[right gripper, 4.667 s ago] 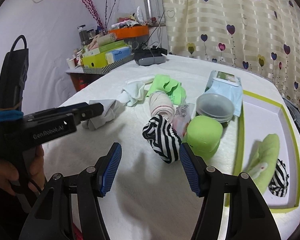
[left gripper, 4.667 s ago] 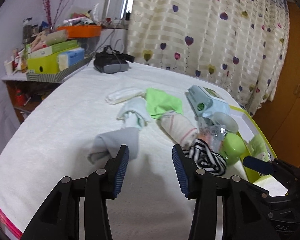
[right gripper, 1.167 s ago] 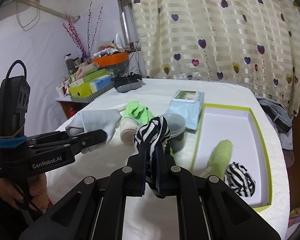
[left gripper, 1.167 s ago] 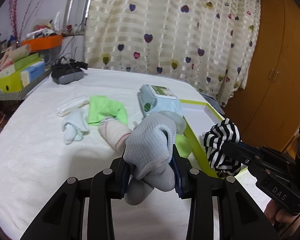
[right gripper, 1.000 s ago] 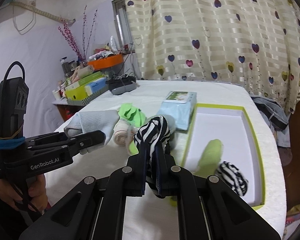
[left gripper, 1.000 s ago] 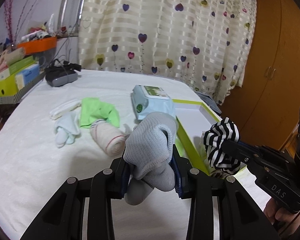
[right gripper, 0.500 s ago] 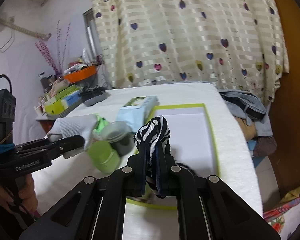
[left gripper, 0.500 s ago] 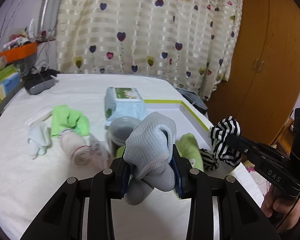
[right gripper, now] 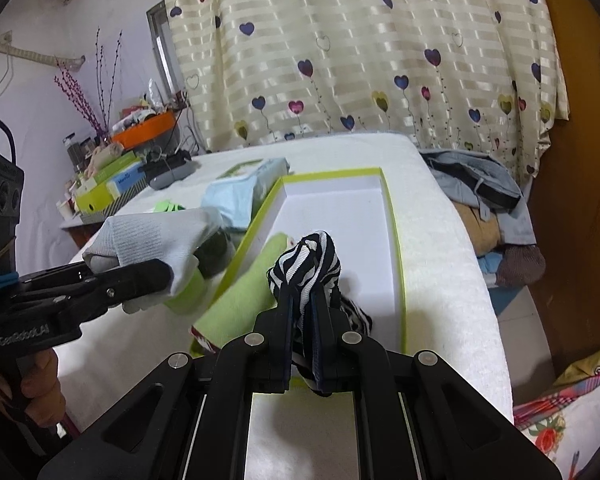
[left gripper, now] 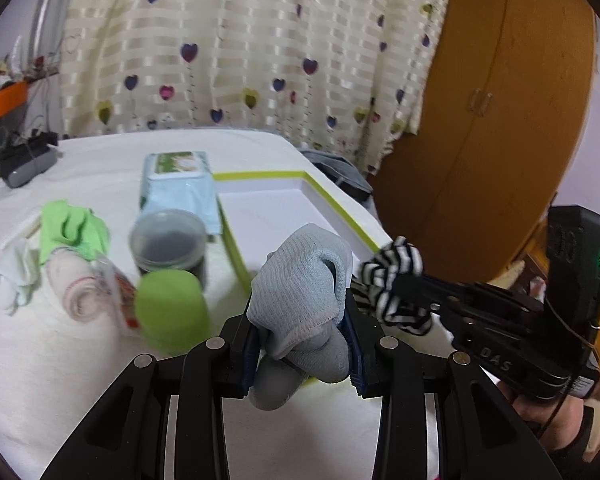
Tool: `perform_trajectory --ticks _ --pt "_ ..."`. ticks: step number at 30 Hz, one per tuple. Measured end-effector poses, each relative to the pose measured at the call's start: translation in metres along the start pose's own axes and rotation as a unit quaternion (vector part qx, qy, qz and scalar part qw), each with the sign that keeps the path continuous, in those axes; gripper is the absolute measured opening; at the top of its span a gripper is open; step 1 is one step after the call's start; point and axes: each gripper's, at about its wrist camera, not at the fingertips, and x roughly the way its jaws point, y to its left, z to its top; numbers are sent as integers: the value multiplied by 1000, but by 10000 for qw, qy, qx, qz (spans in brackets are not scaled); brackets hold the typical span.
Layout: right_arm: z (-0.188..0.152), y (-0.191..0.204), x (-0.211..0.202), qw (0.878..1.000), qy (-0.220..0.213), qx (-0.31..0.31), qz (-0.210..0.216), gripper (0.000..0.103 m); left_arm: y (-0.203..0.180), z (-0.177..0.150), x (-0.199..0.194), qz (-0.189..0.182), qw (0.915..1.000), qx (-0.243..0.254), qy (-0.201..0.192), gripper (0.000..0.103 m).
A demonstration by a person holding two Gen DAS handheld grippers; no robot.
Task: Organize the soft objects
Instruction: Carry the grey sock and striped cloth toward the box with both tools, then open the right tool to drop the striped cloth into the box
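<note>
Right wrist view: we hold a striped sock clamped in the right gripper directly over the tray; the left gripper, jaws clamped on a grey sock, waits beside its edge.

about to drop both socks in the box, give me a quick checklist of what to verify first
1. Left gripper clamped on grey sock: ok.
2. Right gripper clamped on striped sock: ok.
3. Bare floor left in green-rimmed box: ok.
4. Striped sock above the box: ok.
5. Grey sock past the box rim: cannot tell.
6. Green sock already in the box stays clear of the drop: cannot tell.
</note>
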Motion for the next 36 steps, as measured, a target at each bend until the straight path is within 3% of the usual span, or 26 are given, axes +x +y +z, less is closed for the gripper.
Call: perform_trajectory --ticks 13,23,31,33,36 --pt "-7 20 38 9975 527 -371 303 8 13 0 1 133 9997 -193 25 34" --pt "8 18 76 9971 685 -315 109 8 24 3 9 110 9995 -276 62 34" --pt "27 2 85 9984 556 -95 -30 9 24 7 15 86 9995 -273 101 34" --pt "27 -1 77 9988 471 -113 -106 13 20 7 16 42 9997 -231 101 34" --pt "26 -4 62 9994 298 -118 -120 34 11 6 18 -45 9998 -153 113 34"
